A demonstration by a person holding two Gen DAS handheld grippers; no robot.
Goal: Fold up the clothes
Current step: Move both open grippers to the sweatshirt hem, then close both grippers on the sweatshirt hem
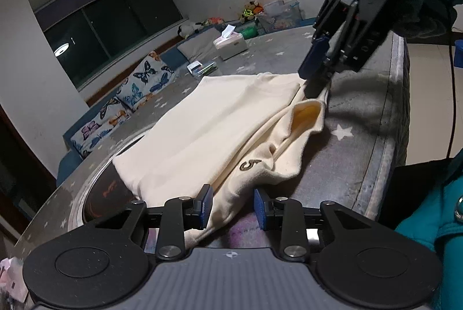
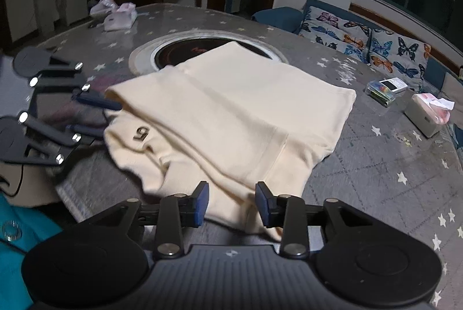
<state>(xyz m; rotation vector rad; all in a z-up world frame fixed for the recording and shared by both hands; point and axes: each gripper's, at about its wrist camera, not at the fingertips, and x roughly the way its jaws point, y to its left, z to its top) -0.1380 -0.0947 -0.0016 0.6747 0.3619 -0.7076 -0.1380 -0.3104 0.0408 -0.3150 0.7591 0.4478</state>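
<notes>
While the cream garment lies folded on the star-print tabletop, it hides part of the inset round burner | left gripper: jaws wide apart, garment edge lying between them, unpinched | right gripper: jaws wide over near hem, holding nothing; its fingertips are hard to read in left view.

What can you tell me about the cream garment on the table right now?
The cream garment looks like soft, thick knit, folded into a rough rectangle with layered edges and a small dark embroidered mark near one corner. It lies flat on the grey star-print table cover, its far edge overlapping the round inset cooktop. The left tool and right tool are open at opposite ends.
</notes>
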